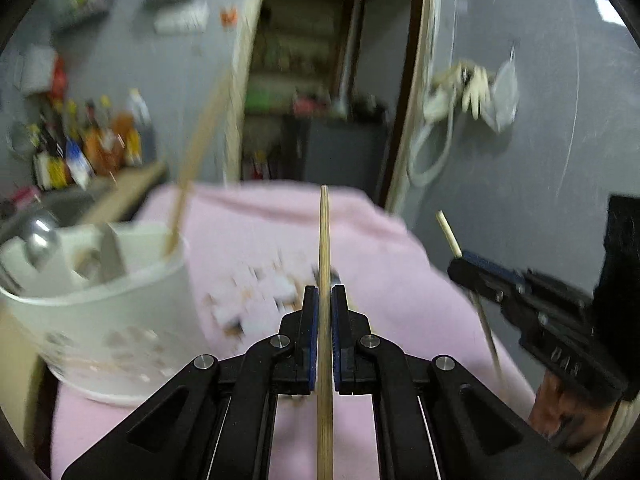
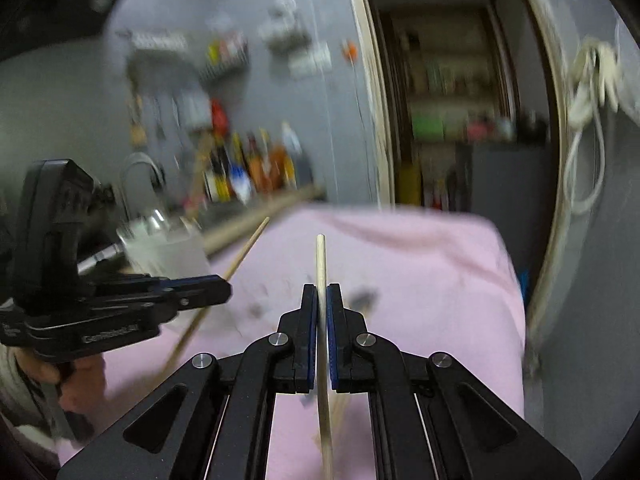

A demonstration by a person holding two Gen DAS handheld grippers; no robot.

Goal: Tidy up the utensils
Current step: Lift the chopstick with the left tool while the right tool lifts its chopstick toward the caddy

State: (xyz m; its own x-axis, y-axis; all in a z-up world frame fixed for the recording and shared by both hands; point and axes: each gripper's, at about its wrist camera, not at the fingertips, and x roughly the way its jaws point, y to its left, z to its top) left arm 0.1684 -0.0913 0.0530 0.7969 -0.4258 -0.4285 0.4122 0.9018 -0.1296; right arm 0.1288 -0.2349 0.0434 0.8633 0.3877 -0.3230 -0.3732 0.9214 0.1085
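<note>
My left gripper [image 1: 324, 292] is shut on a wooden chopstick [image 1: 324, 240] that points forward over the pink cloth [image 1: 380, 248]. My right gripper [image 2: 322, 292] is shut on a paler wooden chopstick [image 2: 321, 260]. The right gripper also shows at the right of the left wrist view [image 1: 460, 264], with its chopstick [image 1: 448, 234] sticking up. The left gripper shows at the left of the right wrist view [image 2: 224, 290], with its chopstick [image 2: 248, 246]. A white utensil holder [image 1: 120, 304] stands to the left; it holds a chopstick [image 1: 200, 140] and a metal spoon [image 1: 40, 240].
Blurred small items [image 1: 260, 292] lie on the pink cloth ahead. Bottles [image 1: 92, 140] stand on a counter at the back left by a sink tap [image 2: 140, 172]. A doorway [image 1: 320, 80] opens behind the table. A grey wall with cables [image 1: 460, 96] is at the right.
</note>
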